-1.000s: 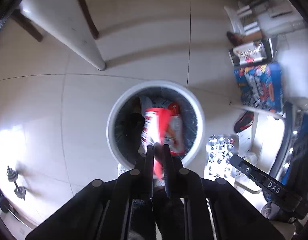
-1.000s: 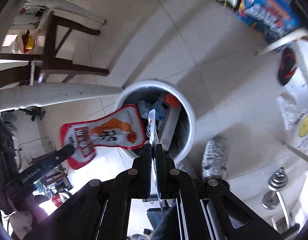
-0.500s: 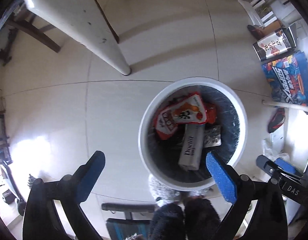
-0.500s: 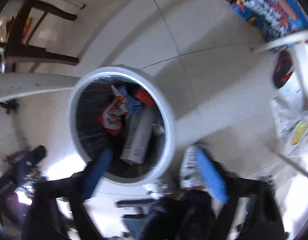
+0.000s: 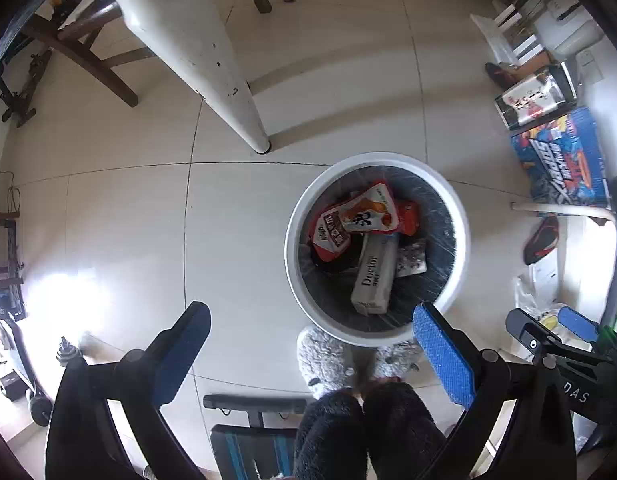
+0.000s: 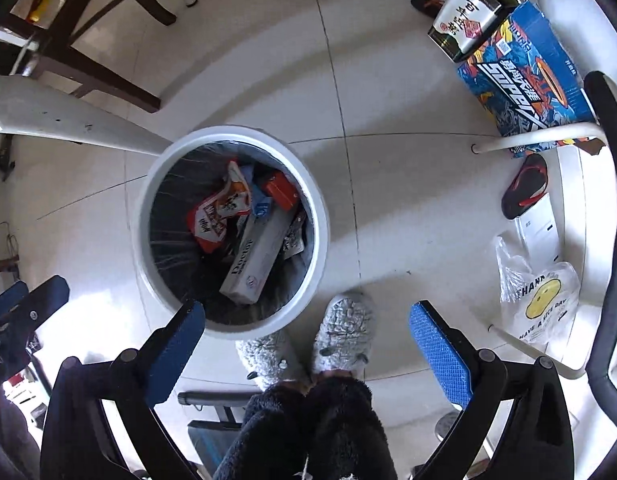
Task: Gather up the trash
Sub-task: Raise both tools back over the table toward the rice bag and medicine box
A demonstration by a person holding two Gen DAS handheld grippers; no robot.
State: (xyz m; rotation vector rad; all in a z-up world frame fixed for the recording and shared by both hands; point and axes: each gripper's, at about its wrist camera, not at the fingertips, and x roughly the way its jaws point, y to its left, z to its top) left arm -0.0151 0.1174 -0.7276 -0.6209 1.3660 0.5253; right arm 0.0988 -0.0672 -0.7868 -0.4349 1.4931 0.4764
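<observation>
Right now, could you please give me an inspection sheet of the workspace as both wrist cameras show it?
Surface: pale tiled floor, glare patch at left.
Job's things: white bin with dark liner holds red snack pouch, long white box, small red box.
Clutter: blue carton, plastic bag, dumbbell.
Grippers: left gripper open, empty; right gripper open, empty.
Cables: thin cord at far left.
Surroundings: white table leg, wooden chair legs, person's fluffy slippers.
</observation>
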